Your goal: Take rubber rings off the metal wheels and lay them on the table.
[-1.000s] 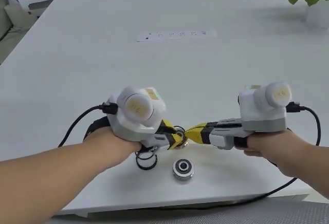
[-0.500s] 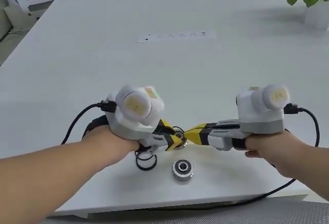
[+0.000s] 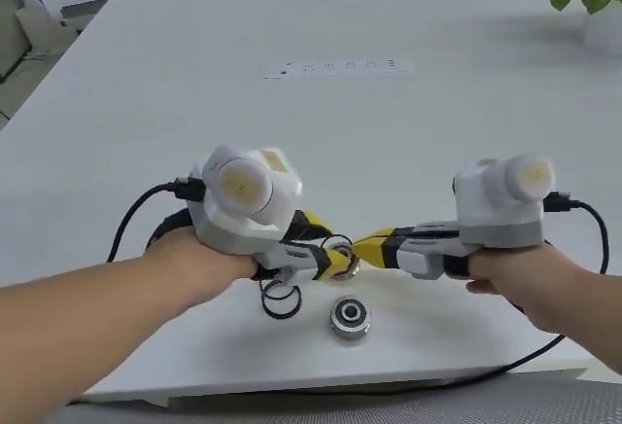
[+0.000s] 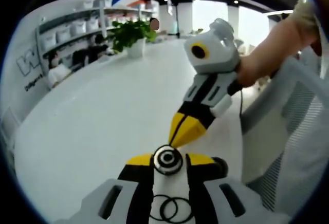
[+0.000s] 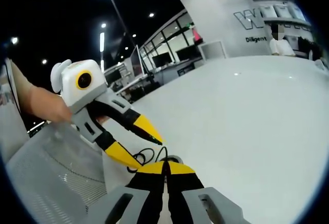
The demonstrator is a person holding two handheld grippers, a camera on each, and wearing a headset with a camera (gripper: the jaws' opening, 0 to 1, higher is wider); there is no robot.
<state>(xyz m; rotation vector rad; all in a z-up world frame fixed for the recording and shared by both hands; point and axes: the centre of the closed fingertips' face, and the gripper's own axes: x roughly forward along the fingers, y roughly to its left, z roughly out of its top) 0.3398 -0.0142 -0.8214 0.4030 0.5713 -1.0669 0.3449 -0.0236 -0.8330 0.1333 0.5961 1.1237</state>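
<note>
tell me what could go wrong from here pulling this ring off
1. The left claw grips the metal wheel at its tips, so the right claw tugging the rubber ring could twist the wheel loose or let the ring snap away.
2. The second wheel and the loose rings lie near the front edge of the table; a dropped wheel might knock them off.
</note>
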